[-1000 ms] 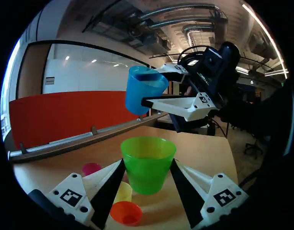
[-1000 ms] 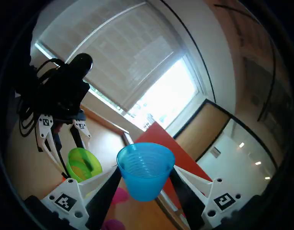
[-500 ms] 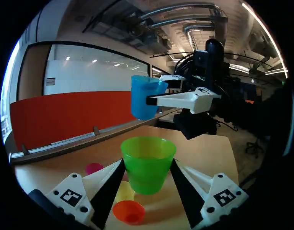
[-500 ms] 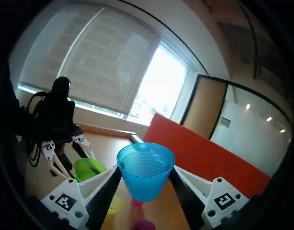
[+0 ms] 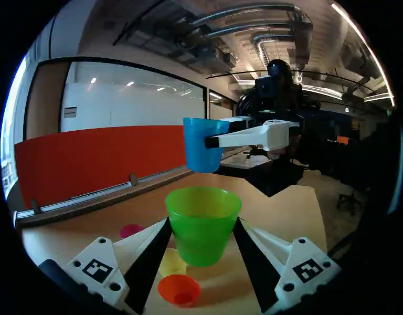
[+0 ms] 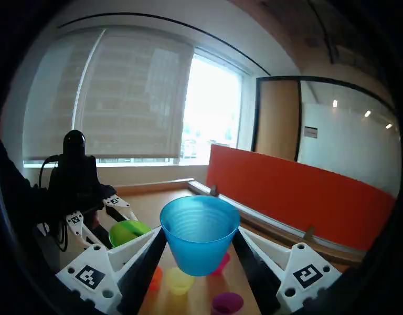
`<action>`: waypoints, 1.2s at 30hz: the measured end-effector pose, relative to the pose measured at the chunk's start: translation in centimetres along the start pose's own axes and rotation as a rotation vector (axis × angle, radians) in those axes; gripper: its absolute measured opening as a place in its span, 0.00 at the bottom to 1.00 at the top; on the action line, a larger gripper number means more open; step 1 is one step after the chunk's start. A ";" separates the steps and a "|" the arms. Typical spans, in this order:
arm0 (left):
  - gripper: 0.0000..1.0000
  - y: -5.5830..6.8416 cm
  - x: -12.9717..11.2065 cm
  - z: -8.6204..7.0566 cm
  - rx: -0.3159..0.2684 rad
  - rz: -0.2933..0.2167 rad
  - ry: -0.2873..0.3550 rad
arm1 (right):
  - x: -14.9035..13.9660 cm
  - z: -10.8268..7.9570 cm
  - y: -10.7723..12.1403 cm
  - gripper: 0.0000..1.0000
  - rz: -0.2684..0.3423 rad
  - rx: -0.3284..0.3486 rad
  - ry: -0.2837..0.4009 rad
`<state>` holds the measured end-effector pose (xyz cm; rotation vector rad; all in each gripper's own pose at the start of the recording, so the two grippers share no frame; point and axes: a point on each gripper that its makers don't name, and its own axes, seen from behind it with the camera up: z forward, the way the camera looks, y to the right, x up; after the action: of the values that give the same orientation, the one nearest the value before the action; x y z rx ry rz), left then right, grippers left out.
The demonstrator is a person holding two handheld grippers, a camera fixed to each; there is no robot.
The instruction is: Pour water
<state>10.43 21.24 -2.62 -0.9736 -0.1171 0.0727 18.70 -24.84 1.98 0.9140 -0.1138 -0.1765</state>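
Observation:
In the left gripper view my left gripper (image 5: 201,236) is shut on a green cup (image 5: 202,224), held upright above the wooden table (image 5: 285,210). Farther off and higher, the right gripper (image 5: 212,139) holds a blue cup (image 5: 201,144) upright. In the right gripper view my right gripper (image 6: 200,244) is shut on that blue cup (image 6: 200,239), whose inside looks bare. The left gripper (image 6: 104,215) with the green cup (image 6: 127,231) shows at the lower left, with a dark camera mount above it.
Small cups stand on the table: orange (image 5: 179,290), yellow (image 5: 171,261) and pink (image 5: 130,230); in the right gripper view also a purple one (image 6: 227,303). A red partition (image 5: 91,157) runs along the table's far edge. A bright window (image 6: 209,110) is behind.
The right gripper has turned the blue cup from a tilt back to upright and lowered it a little. The green cup has stayed in place in my left gripper.

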 end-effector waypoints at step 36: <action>0.82 -0.6 -2.4 -1.9 -0.009 0.017 -0.154 | -3.6 -2.0 -0.1 0.89 -0.018 0.028 -0.119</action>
<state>8.31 19.00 -3.32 -0.9773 -0.2508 0.1629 15.55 -22.63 0.59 0.9327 -0.2187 -0.2460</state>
